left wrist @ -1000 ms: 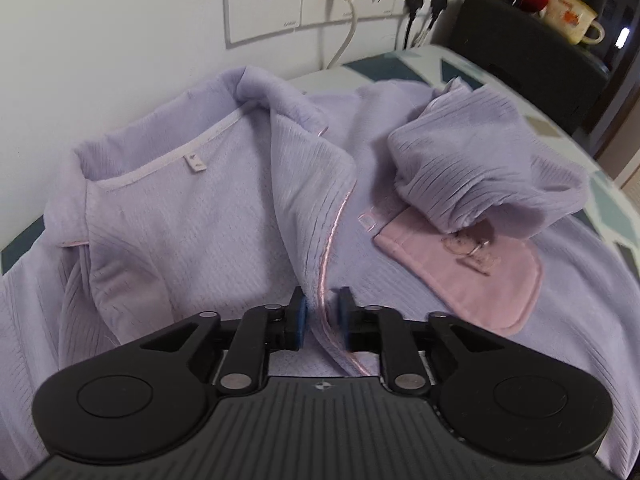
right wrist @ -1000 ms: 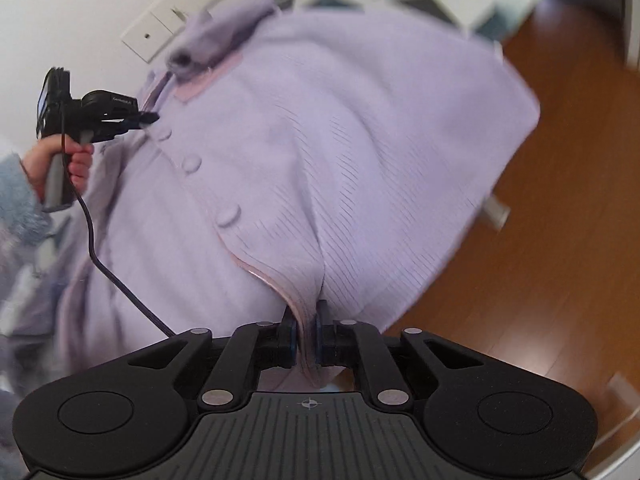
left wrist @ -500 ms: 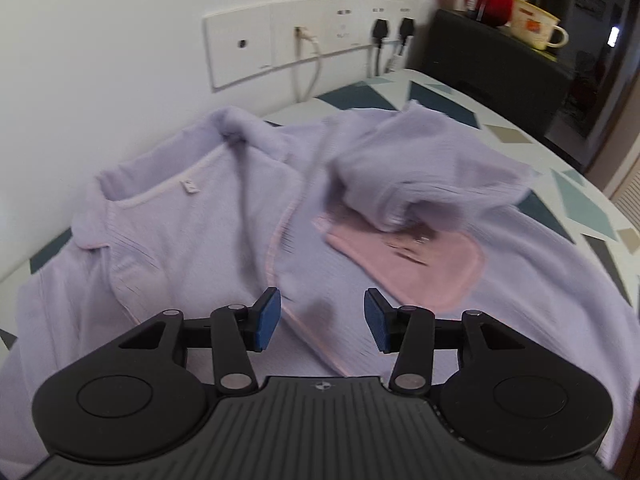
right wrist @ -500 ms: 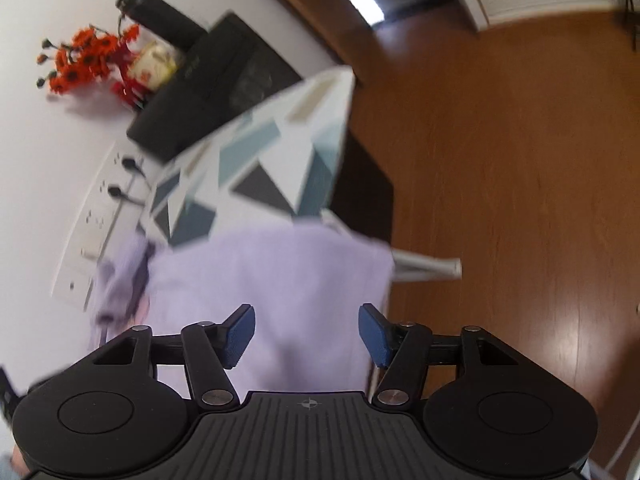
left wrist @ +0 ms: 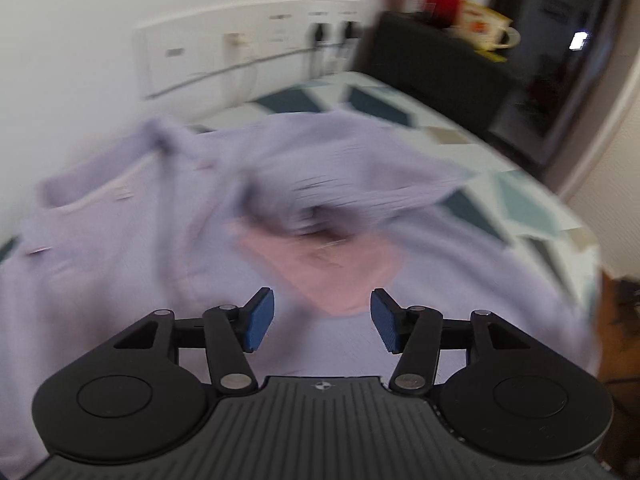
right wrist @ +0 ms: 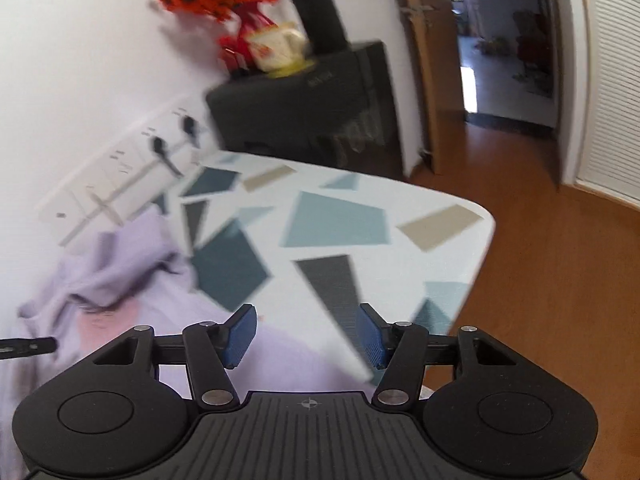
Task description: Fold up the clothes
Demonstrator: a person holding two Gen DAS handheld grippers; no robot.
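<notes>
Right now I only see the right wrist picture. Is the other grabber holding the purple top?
Observer: No. In the left wrist view the left gripper is open, nothing between its blue pads, above the lavender top.
Operator: Is there a pocket on it?
Observer: Yes, a pink pocket lies just ahead of that gripper, with a bunched sleeve lying over its far edge.
Operator: Which way is the neck?
Observer: The collar sits at the far side, near the wall with the sockets. The view is blurred, so finer detail is hard to tell.
</notes>
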